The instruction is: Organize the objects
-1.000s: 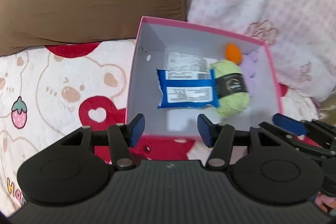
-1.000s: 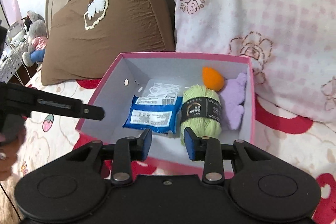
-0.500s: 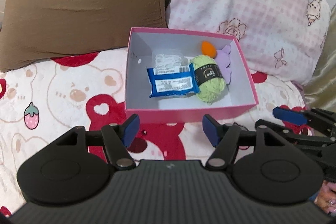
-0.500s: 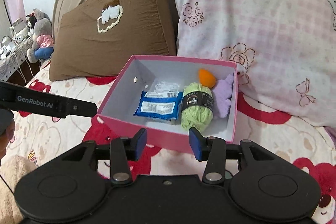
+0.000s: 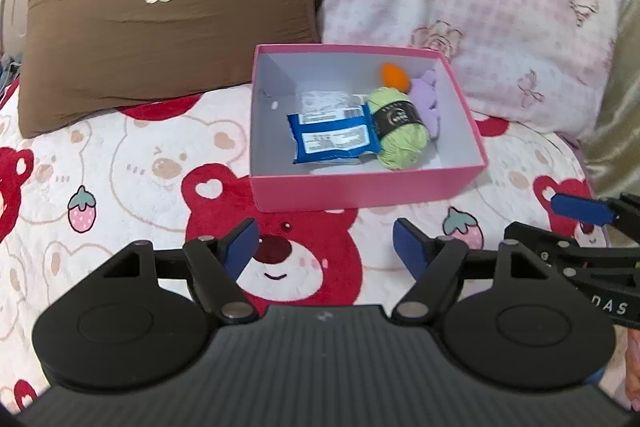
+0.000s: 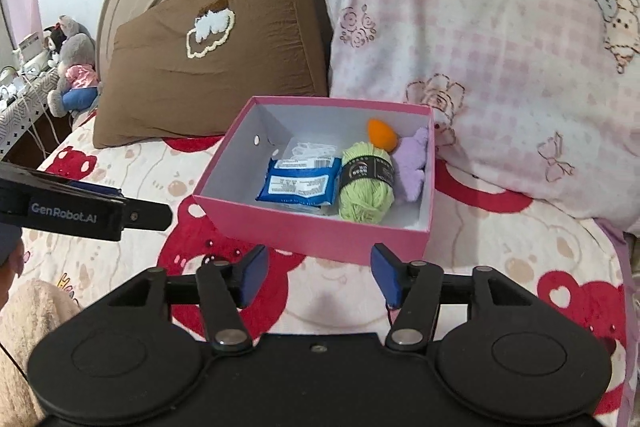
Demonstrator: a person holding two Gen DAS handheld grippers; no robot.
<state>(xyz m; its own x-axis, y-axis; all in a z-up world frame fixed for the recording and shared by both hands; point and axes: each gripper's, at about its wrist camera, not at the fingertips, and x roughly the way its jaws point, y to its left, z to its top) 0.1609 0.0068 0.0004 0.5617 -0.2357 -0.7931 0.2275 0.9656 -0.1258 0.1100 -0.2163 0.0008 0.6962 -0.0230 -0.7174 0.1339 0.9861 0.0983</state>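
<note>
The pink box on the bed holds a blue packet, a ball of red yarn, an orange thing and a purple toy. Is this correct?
Not quite: the ball of yarn is light green, not red, as the right wrist view shows. The pink box, blue packet, orange thing and purple toy are as you say.

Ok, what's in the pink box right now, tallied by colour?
In the pink box:
Blue: 1, the blue packet
Green: 1, the green yarn ball
Orange: 1, the orange egg-shaped piece
Purple: 1, the purple plush toy
Clear: 1, the clear bag with white contents, partly under the packet
Total: 5
</note>
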